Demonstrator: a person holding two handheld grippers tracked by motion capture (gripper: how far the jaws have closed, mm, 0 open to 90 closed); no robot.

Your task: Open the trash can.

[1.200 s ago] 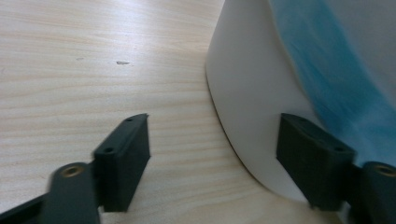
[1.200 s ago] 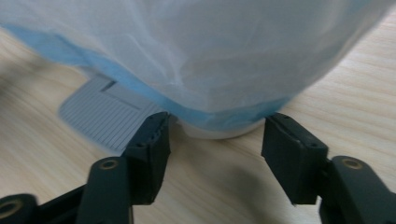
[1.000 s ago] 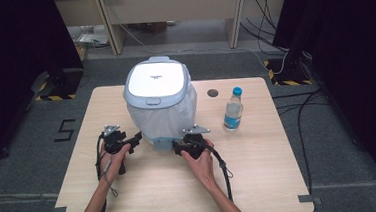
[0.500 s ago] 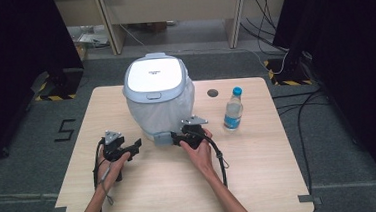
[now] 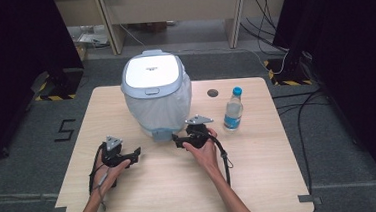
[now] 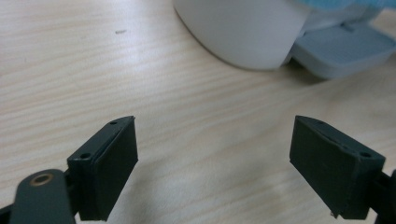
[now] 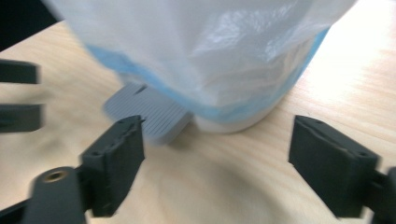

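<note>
A white pedal bin (image 5: 156,95) with a pale blue rim and a thin plastic liner bag stands at the back middle of the wooden table (image 5: 261,181). Its grey foot pedal (image 5: 161,134) points at me. My left gripper (image 5: 137,154) hovers over the table to the front left of the bin. Its jaws have just been opening and stand wide with nothing between them (image 6: 215,172); the bin base (image 6: 247,32) and pedal (image 6: 345,49) lie ahead. My right gripper (image 5: 177,140) sits just right of the pedal. Its jaws have also just been opening, and they are empty (image 7: 215,168) and face the liner (image 7: 210,56) and pedal (image 7: 149,112).
A clear water bottle (image 5: 233,109) with a blue cap stands to the right of the bin, close to my right hand. A small round hole (image 5: 212,92) lies in the tabletop behind it. The left gripper's jaws (image 7: 18,98) show blurred at the left edge of the right gripper view.
My left gripper has drawn back from the bin's lower left side toward the front left. The right gripper has edged a little away from me, staying beside the pedal.
</note>
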